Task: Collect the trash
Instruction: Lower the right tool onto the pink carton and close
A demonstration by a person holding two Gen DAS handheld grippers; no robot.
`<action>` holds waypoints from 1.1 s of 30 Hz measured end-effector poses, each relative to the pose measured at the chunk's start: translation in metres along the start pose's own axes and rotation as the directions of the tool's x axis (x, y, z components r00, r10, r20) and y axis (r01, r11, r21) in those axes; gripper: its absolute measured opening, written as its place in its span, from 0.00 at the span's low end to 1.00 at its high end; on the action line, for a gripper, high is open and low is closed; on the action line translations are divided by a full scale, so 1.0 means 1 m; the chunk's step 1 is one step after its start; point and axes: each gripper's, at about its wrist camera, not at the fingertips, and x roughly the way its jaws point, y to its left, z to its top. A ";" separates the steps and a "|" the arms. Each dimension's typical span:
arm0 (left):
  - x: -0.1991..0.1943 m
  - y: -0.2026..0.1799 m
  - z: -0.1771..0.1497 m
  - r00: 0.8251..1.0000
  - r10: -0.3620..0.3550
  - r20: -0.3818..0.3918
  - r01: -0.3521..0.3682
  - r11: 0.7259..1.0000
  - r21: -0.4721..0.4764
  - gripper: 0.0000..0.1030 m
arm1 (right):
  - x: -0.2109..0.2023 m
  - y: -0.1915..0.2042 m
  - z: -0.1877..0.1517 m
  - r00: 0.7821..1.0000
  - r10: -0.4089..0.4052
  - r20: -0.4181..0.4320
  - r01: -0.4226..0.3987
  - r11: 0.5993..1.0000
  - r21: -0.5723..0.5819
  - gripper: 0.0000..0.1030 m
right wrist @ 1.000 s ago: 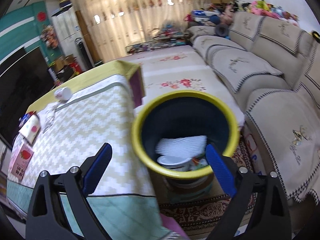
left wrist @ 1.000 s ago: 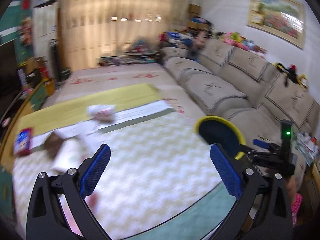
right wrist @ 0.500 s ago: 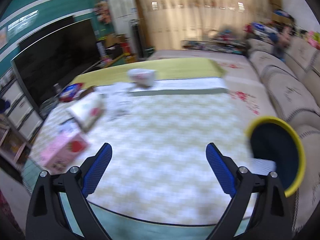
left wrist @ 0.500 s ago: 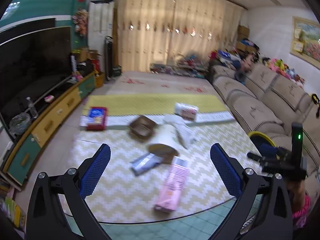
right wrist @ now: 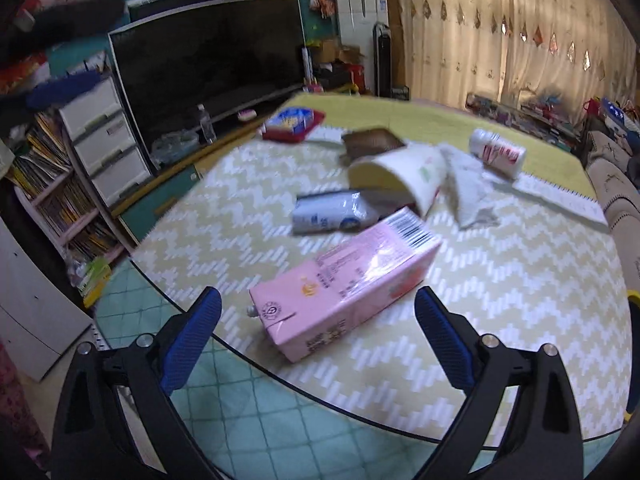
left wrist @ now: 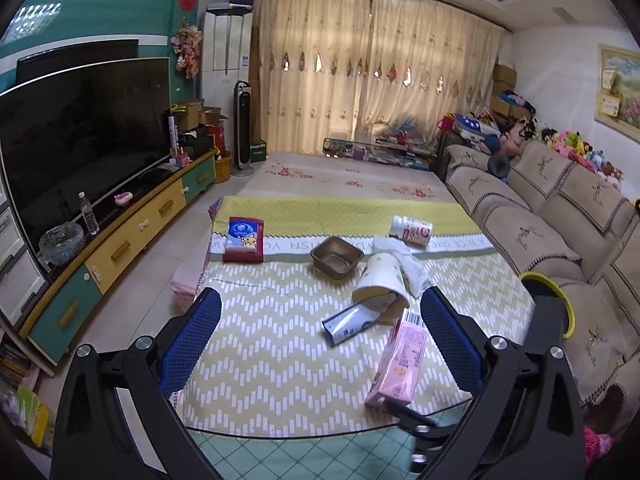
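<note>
A pink carton (right wrist: 348,280) lies on its side on the table, just ahead of my open, empty right gripper (right wrist: 318,324); it also shows in the left wrist view (left wrist: 400,360). Behind it lie a silver-blue wrapper (right wrist: 332,212), a tipped paper cup (right wrist: 404,176), a crumpled tissue (right wrist: 468,188) and a small white bottle (right wrist: 498,154). My left gripper (left wrist: 320,332) is open and empty, held back from the table. The yellow-rimmed bin (left wrist: 556,300) stands at the table's right edge by the sofa.
A brown basket (left wrist: 337,258) and a red-blue packet (left wrist: 243,238) sit further back on the table (left wrist: 260,360). A TV and cabinet (left wrist: 120,236) line the left side, the sofa (left wrist: 560,232) the right. My right gripper's body shows low in the left wrist view.
Both grippers have swung left, away from the bin and toward the table's litter. The right gripper has come close to the pink carton. Both stay open.
</note>
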 end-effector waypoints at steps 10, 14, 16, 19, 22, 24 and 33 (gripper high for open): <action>0.016 -0.007 -0.008 0.999 -0.014 -0.039 0.014 1.000 -0.005 0.95 | 0.028 -0.001 -0.008 0.999 -0.025 -0.049 0.026 0.999 0.026 0.90; 0.025 -0.014 -0.008 0.998 -0.020 -0.053 0.019 1.000 -0.003 0.95 | 0.038 0.006 -0.009 0.997 -0.039 -0.061 0.039 0.999 0.001 0.90; 0.029 -0.018 -0.008 0.998 -0.024 -0.059 0.025 1.000 0.003 0.95 | 0.042 0.003 -0.008 0.997 -0.052 -0.060 0.053 0.999 0.006 0.90; 0.033 -0.022 -0.009 0.997 -0.022 -0.068 0.023 1.000 0.015 0.95 | 0.040 -0.006 -0.009 0.995 -0.081 -0.055 0.082 0.997 0.013 0.90; 0.037 -0.021 -0.009 0.997 -0.020 -0.075 0.021 1.000 0.015 0.95 | 0.035 -0.020 -0.013 0.991 -0.114 -0.071 0.114 0.993 -0.006 0.90; 0.040 -0.020 -0.009 0.997 -0.025 -0.078 0.026 1.000 0.006 0.95 | 0.027 -0.038 -0.019 0.986 -0.151 -0.077 0.151 0.989 -0.006 0.90; 0.054 -0.030 -0.011 0.994 -0.046 -0.101 0.047 0.999 0.006 0.95 | 0.005 -0.110 -0.027 0.994 -0.091 -0.064 0.097 0.990 0.103 0.90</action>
